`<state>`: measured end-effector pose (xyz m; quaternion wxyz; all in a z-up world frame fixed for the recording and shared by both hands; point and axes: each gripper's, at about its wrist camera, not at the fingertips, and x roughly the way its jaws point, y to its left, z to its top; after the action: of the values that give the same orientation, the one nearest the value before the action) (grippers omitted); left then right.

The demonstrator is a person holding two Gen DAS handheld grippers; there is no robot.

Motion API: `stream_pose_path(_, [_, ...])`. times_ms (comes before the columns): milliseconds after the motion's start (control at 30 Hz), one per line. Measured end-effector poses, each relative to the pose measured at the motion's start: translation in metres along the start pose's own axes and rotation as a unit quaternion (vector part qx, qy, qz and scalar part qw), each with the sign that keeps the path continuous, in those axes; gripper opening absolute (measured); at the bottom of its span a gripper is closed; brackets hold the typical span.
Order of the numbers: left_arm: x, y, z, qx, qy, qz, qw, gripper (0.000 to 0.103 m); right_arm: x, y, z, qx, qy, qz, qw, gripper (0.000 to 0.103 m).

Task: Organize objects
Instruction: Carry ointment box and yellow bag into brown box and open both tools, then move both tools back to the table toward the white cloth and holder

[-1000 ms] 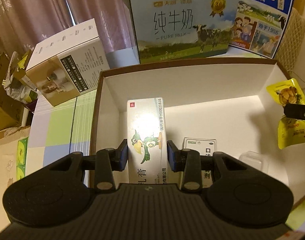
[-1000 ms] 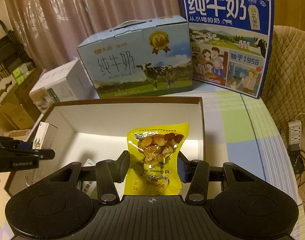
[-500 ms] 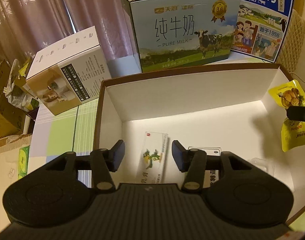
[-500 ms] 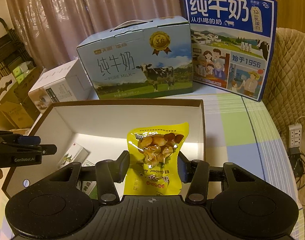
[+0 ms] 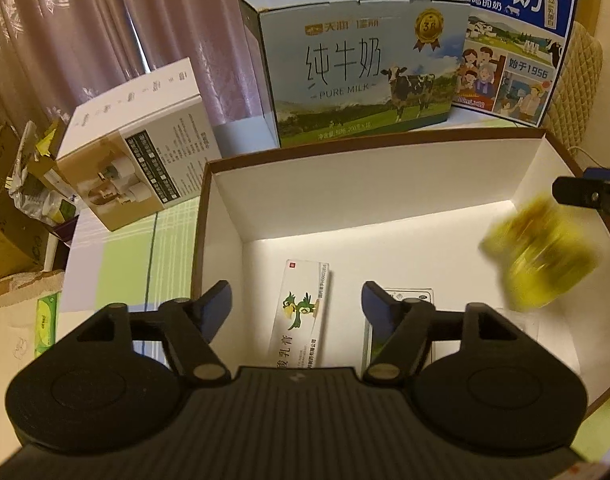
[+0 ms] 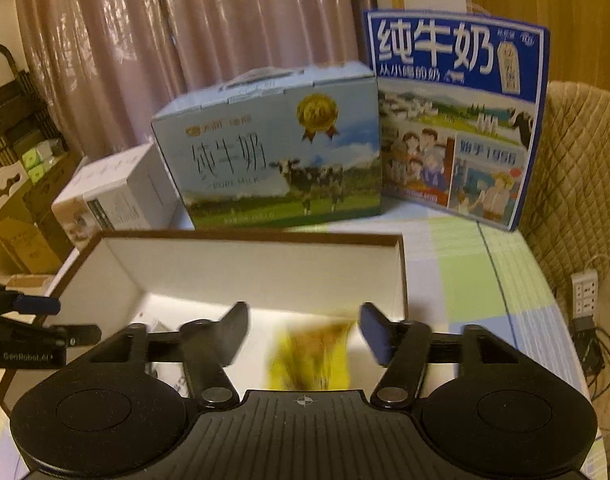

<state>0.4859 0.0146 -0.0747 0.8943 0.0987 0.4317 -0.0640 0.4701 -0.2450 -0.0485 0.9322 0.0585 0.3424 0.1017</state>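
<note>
Yellow pouch (image 6: 311, 354) blurred, loose between spread right gripper (image 6: 303, 330) jaws, over box (image 5: 369, 184). Left gripper (image 5: 297, 304) spread too, empty; carton (image 5: 301, 316) flat on box floor just ahead. Two cartons in, pouch nearly in. Beyond that, can't tell what's left.

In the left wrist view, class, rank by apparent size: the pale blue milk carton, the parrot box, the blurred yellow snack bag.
1. Pale blue milk carton, clearly largest, though farthest away.
2 and 3. Yellow snack bag and parrot box: unsure. The bag is motion-blurred, the box partly hidden by the tongs' body.
</note>
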Motion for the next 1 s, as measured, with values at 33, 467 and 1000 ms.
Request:
stream_pose_path(33, [-0.002, 0.0, 0.0, -0.001, -0.002, -0.002, 1.0, 0.072, -0.003, 0.0, 0.001, -0.001, -0.006, 0.003, 1.0, 0.071])
stream_pose_path(467, [-0.056, 0.005, -0.025, -0.033, -0.023, -0.036, 0.9986, 0.079, -0.074, -0.005, -0.019, 0.012, -0.037, 0.056, 0.998, 0.073])
stream_pose_path(1000, [-0.143, 0.026, -0.09, -0.062, -0.044, -0.042, 0.9962, 0.079, -0.161, -0.007, -0.069, 0.04, -0.037, 0.059, 0.997, 0.073])
